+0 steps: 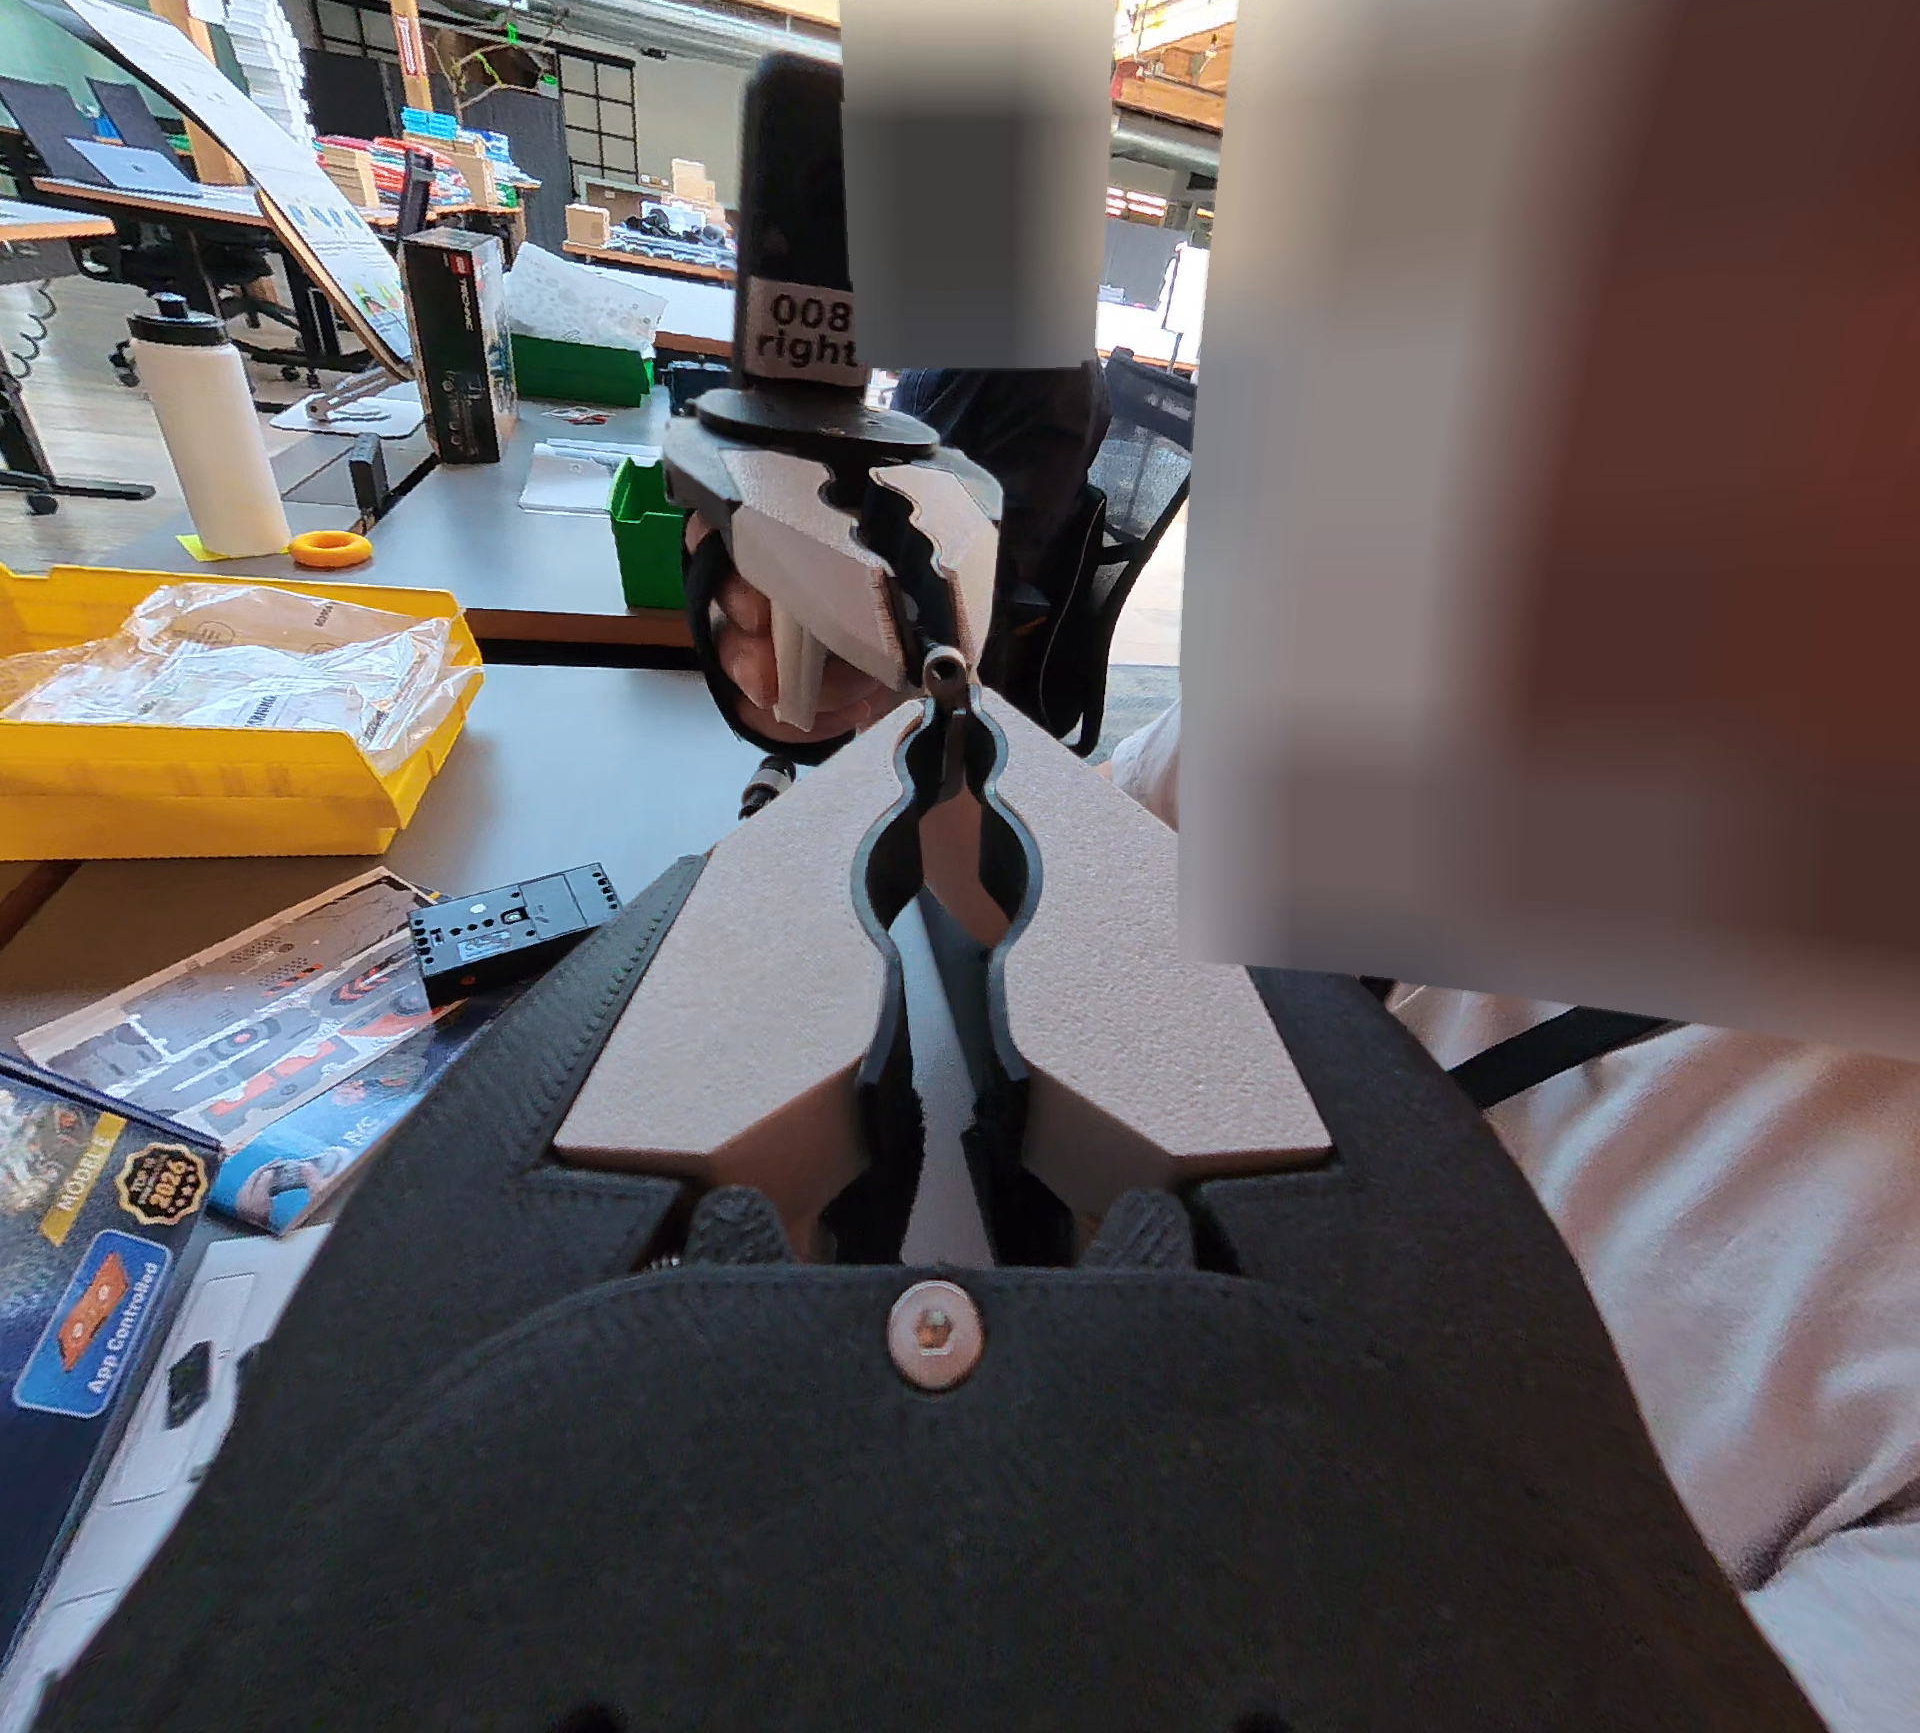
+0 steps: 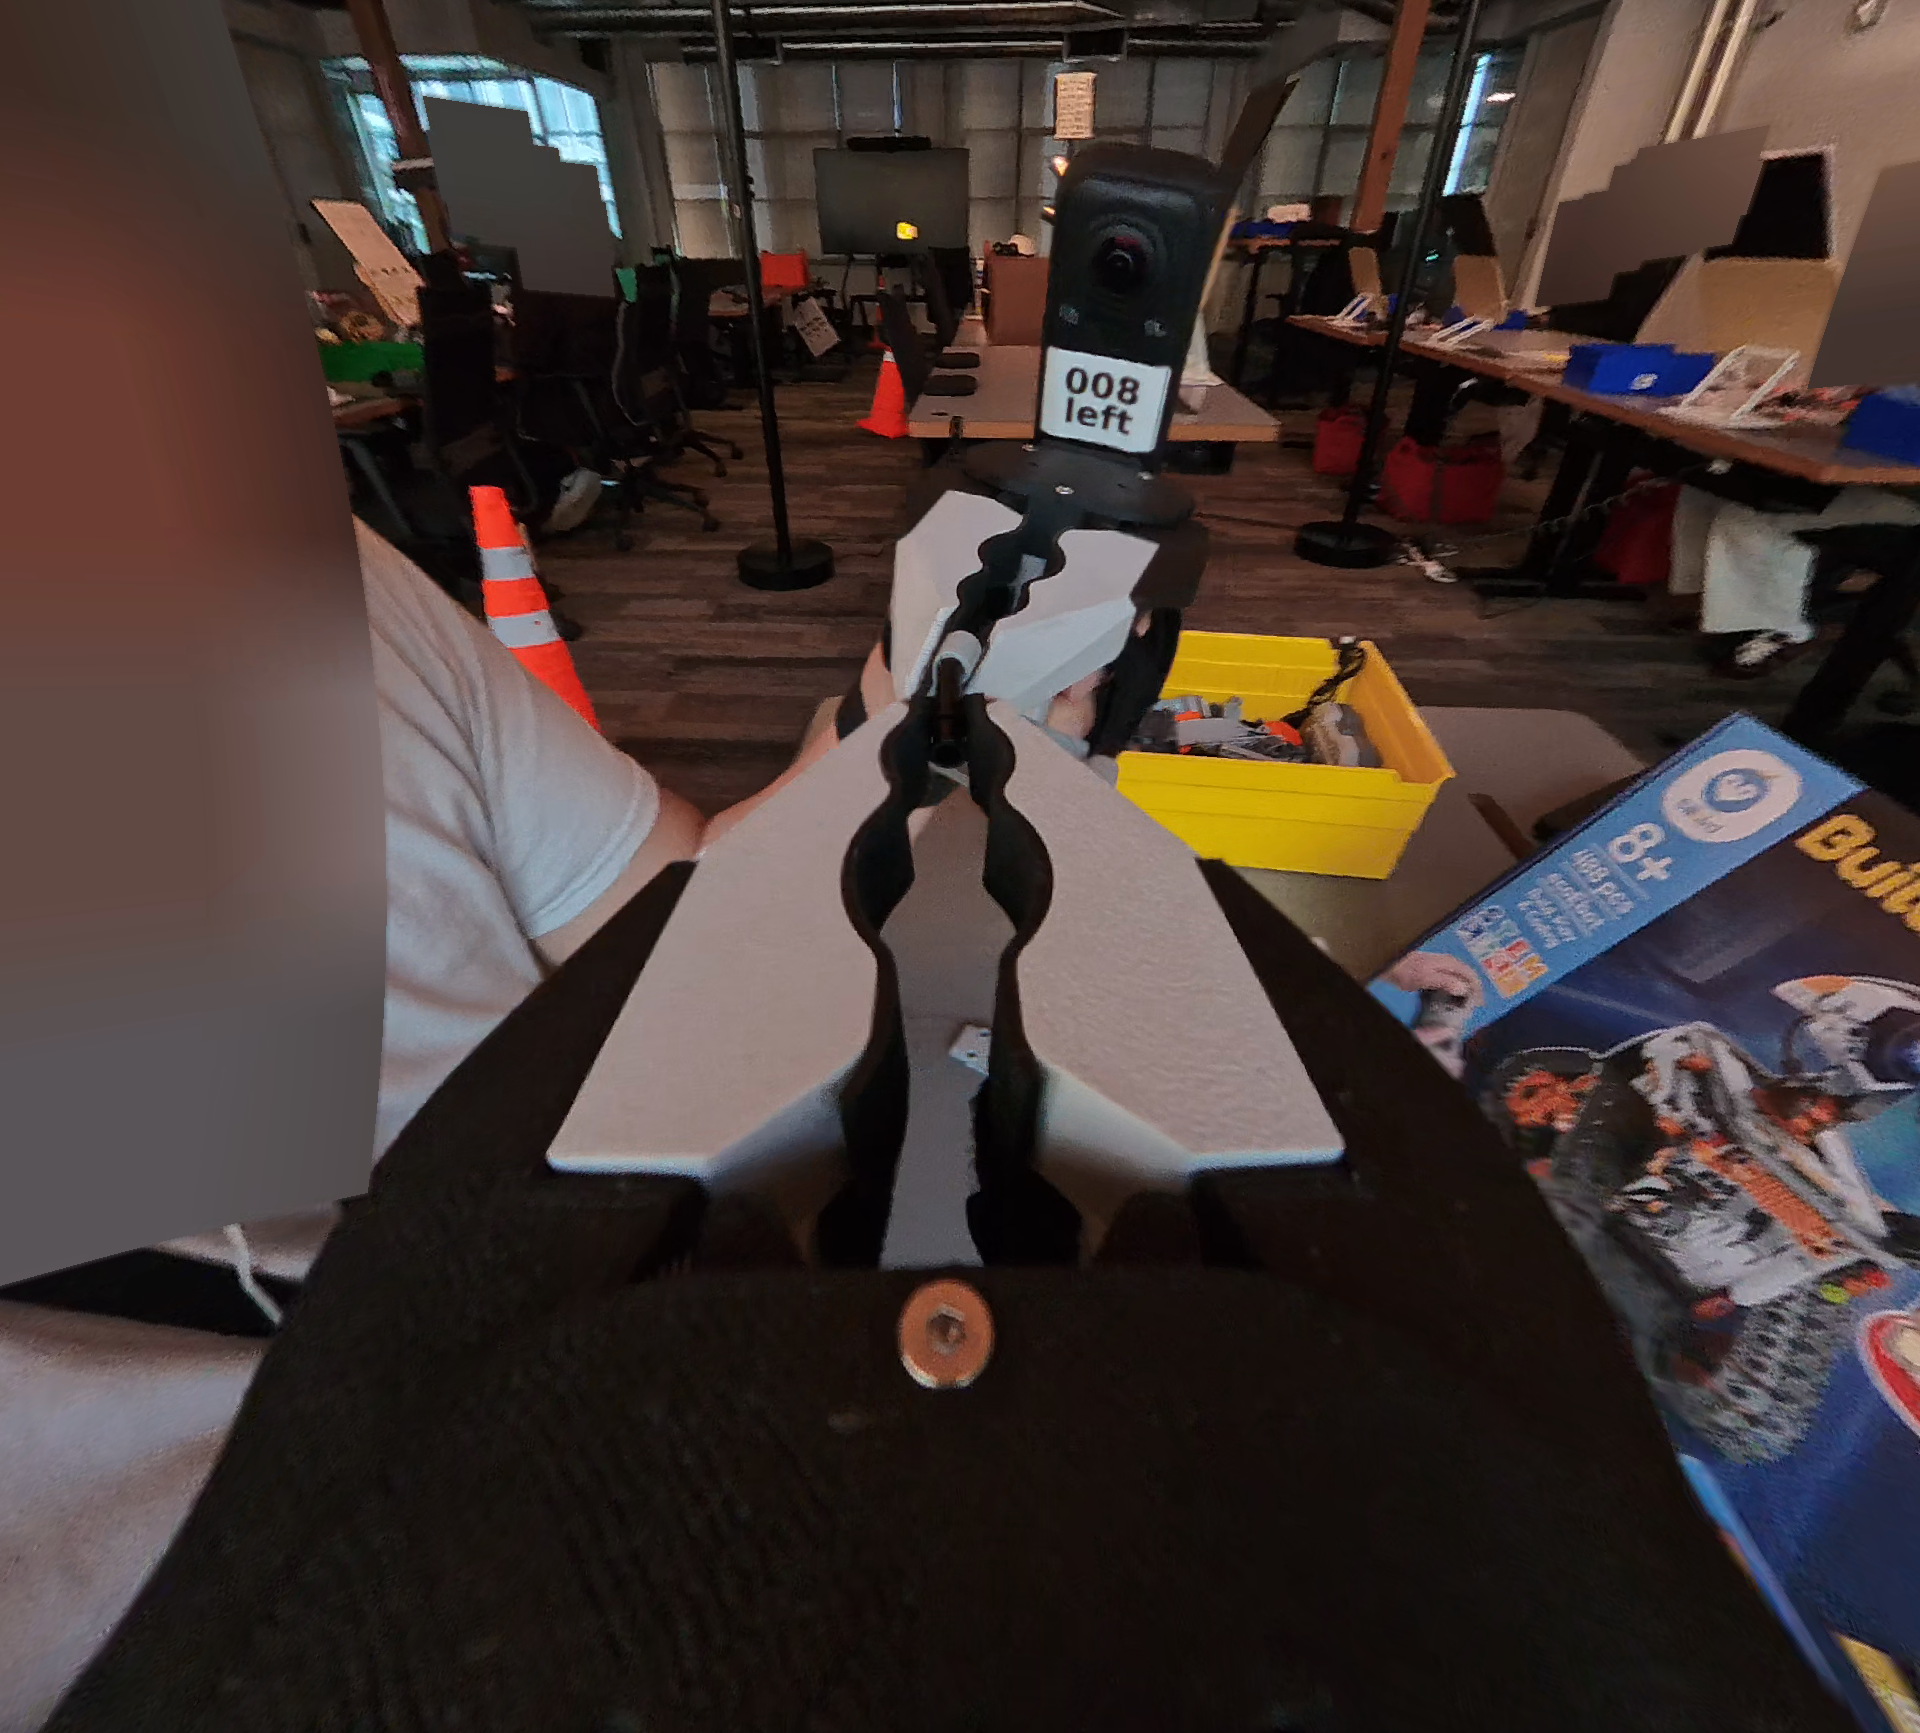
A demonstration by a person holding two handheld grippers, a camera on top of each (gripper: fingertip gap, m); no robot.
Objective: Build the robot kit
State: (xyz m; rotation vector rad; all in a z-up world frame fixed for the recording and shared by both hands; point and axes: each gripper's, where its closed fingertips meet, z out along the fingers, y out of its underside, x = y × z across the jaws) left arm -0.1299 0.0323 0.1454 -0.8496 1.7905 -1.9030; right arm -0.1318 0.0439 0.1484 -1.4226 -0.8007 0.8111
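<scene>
While tip to tip above the bench (image 1: 582,779), left gripper (image 1: 951,727) and right gripper (image 2: 948,712) each have jaws clamped on one small pin (image 1: 943,671).

A yellow bin (image 1: 208,779) of clear plastic bags sits at the tabletop (image 1: 582,769) left edge, a black module (image 1: 514,930) on a leaflet (image 1: 239,1008) nearer. A white bottle (image 1: 208,436) and orange ring (image 1: 330,548) stand beyond.

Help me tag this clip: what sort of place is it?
Probably a shared workshop or lab: long desks with office chairs, yellow parts bins, and orange traffic cones on a wooden floor.
</scene>
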